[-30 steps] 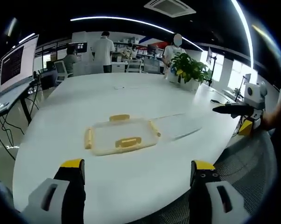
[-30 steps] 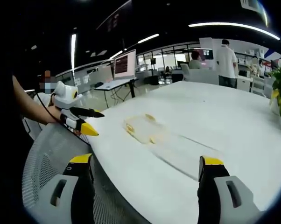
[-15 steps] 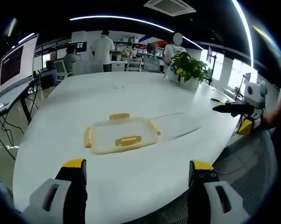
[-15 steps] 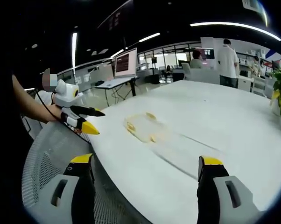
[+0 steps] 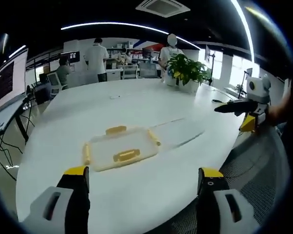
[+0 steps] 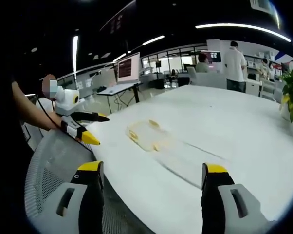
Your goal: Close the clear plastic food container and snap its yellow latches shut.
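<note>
The container (image 5: 119,149) lies flat on the table (image 5: 137,102), near the edge closest to me, its long axis running along that edge. One latch (image 5: 123,156) faces me. My left gripper (image 5: 142,179) and right gripper (image 6: 154,173) both gape wide, holding nothing. Since a moment ago my left view has swung slightly; the container stays put.

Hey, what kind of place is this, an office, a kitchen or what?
Most likely an open-plan office or lab. A large white table stands in the middle, with a big monitor on a desk behind, a potted plant on the table, and people at workstations under strip lights.
</note>
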